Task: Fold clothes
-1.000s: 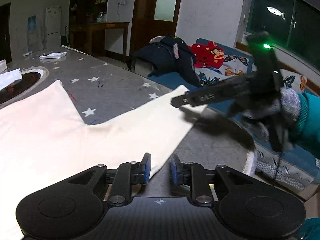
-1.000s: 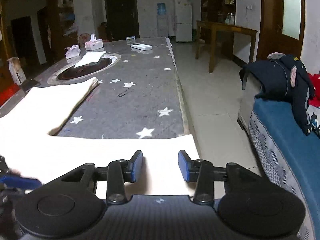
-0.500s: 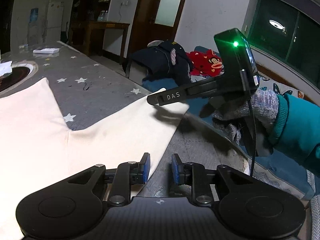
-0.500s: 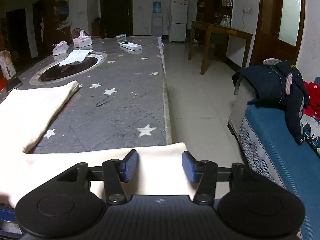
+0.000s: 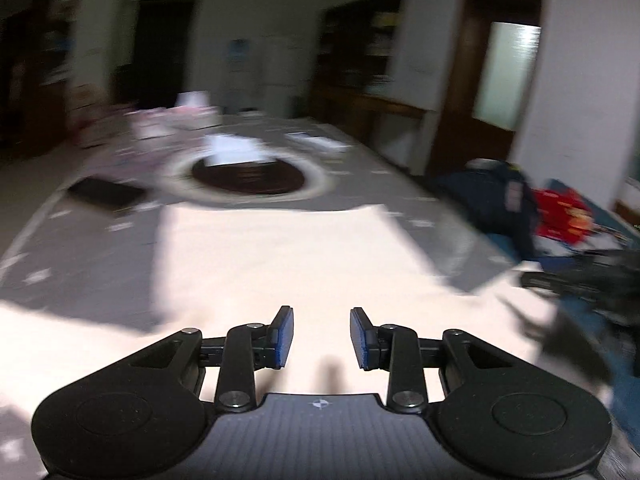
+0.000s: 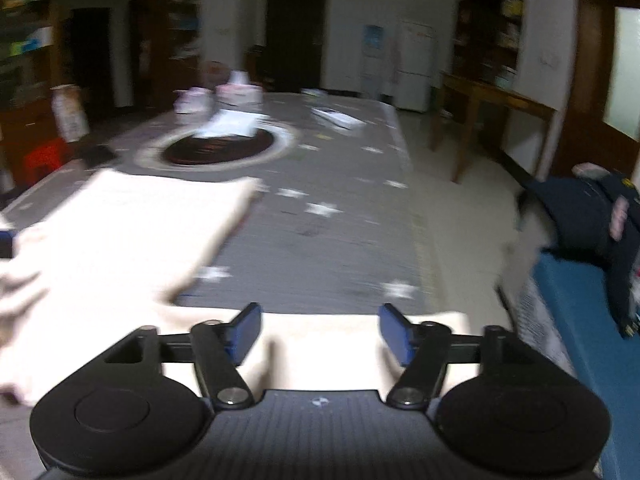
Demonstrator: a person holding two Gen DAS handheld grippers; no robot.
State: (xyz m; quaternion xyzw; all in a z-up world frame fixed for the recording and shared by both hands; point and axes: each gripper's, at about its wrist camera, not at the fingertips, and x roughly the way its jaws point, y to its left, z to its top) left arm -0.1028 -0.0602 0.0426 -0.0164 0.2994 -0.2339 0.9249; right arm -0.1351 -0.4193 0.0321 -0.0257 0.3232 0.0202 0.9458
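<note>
A cream garment (image 5: 280,264) lies spread flat on the grey star-patterned table (image 5: 80,264). My left gripper (image 5: 321,338) is open and empty, hovering over the garment's near part. The right gripper shows blurred at the right edge of the left wrist view (image 5: 592,280), near the garment's sleeve end. In the right wrist view the garment (image 6: 132,240) spreads to the left, and its sleeve (image 6: 320,344) lies under my open, empty right gripper (image 6: 320,334) at the table's near edge. Both views are motion-blurred.
A round dark inset (image 5: 248,174) with white paper on it sits mid-table. A black flat object (image 5: 106,194) lies at the left. Tissue boxes (image 6: 236,92) stand at the far end. A blue sofa with dark clothes (image 6: 592,216) is on the right.
My left gripper has swung left, from the sleeve edge to over the garment's body, and its jaws have opened wider. My right gripper has opened wider over the sleeve end.
</note>
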